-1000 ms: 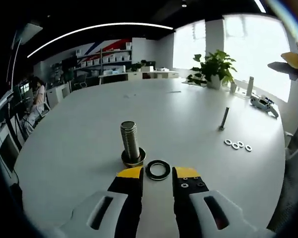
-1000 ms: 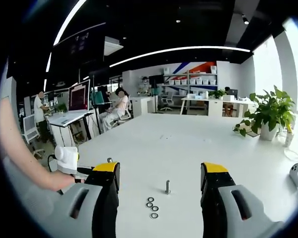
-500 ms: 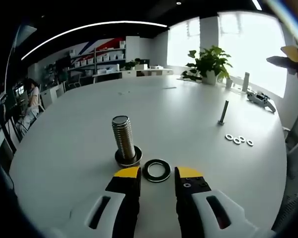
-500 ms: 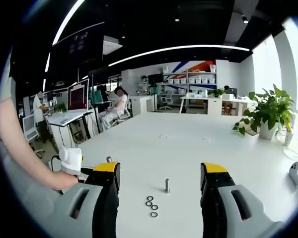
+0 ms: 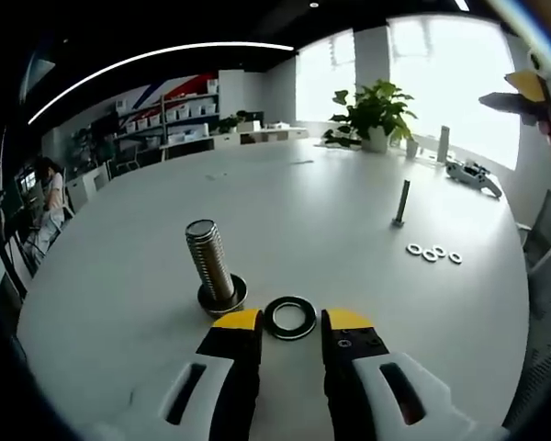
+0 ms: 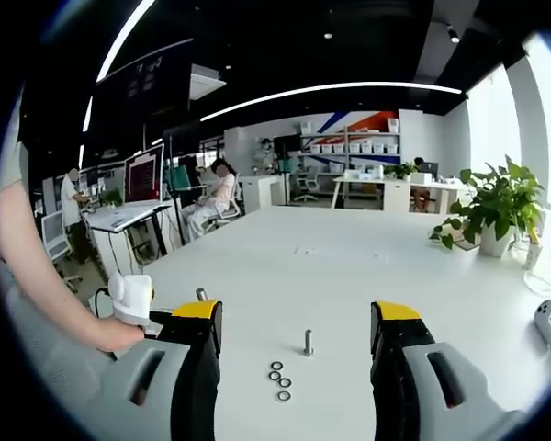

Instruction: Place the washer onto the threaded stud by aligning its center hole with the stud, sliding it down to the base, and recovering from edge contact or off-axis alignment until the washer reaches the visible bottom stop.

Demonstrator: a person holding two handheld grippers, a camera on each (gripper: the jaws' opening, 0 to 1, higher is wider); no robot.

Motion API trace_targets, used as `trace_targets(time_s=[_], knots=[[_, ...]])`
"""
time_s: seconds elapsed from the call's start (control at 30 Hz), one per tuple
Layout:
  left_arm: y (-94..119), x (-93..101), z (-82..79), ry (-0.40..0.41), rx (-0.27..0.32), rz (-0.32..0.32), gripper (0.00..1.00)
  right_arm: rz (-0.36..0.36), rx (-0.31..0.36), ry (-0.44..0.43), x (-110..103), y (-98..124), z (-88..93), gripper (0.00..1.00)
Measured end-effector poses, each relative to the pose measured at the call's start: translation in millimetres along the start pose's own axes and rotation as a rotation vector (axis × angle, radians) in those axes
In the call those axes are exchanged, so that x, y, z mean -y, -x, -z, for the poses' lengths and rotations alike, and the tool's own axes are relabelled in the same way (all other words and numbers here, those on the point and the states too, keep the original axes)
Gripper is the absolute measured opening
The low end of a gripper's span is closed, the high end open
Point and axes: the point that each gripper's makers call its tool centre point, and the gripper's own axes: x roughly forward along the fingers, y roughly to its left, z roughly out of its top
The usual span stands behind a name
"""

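Two grippers are reported. Left gripper (image 5: 290, 321): jaws parted by a narrow gap, nothing held between them. The washer (image 5: 289, 316) — dark ring, lying flat on the white table (image 5: 312, 216) — is seen right at the yellow jaw tips, in the gap in front of them; contact with the tips cannot be told. The threaded stud (image 5: 209, 265) is stood on its head just beside the washer, to the view's left, and appears tilted in the left gripper view. The washer is off the stud, flat on the table, not threaded on.

Further out on the table in the left gripper view, a thin bolt (image 5: 401, 203) is stood upright, with a row of small washers (image 5: 431, 253) near its base. A potted plant (image 5: 372, 112) is set at the table's far edge.

Right gripper (image 6: 299, 323): jaws spread wide, nothing gripped, held above the table (image 6: 349, 266). Between the jaws the thin bolt (image 6: 309, 342) and the small washers (image 6: 280, 381) are seen further away. A person's hand (image 6: 110, 333) is visible at the view's left, beside a white gripper body (image 6: 131, 295).
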Motion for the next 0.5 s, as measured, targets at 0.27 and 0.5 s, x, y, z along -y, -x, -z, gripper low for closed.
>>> trace_targets(time_s=[0.27, 0.5], knots=[[1.6, 1.6, -4.0, 0.001, 0.046, -0.014, 0.23, 0.007, 0.0, -0.005, 2.9, 0.0, 0.6, 0.68], [5.1, -0.1, -3.5, 0.009, 0.064, -0.025, 0.23, 0.014, 0.003, -0.011, 5.7, 0.2, 0.6, 0.68]])
